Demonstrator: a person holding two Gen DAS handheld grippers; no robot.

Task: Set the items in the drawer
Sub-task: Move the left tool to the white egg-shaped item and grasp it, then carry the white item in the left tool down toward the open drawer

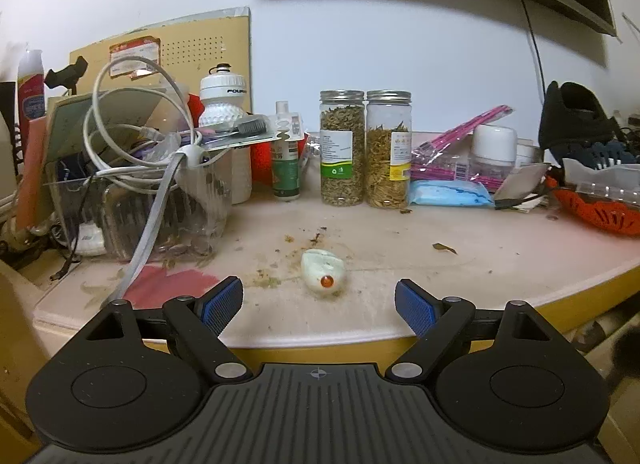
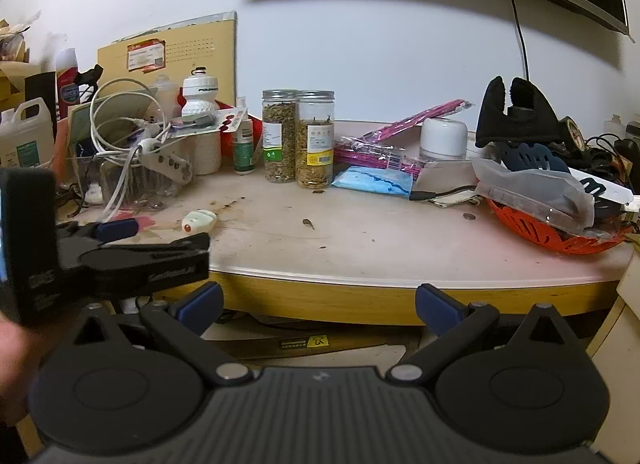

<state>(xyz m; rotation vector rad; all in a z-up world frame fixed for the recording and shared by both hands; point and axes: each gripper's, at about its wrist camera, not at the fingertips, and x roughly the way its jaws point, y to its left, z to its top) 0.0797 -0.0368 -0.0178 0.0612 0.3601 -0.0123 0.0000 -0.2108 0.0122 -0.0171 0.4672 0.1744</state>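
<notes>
A small white oval device with an orange button [image 1: 323,271] lies on the dirty tabletop [image 1: 440,264], just ahead of and between the fingers of my left gripper [image 1: 319,304], which is open and empty. The device also shows in the right wrist view [image 2: 199,221], with the left gripper [image 2: 120,240] beside it at the left. My right gripper [image 2: 319,306] is open and empty, held in front of and below the table's yellow front edge [image 2: 340,296]. No drawer is in view.
Two jars of dried herbs [image 1: 365,148] stand at the back centre, next to a green bottle [image 1: 286,156]. A clear bin with white cables [image 1: 132,168] fills the left. A blue pack [image 1: 448,193], pink sticks [image 1: 460,136] and an orange basket [image 1: 600,212] lie right.
</notes>
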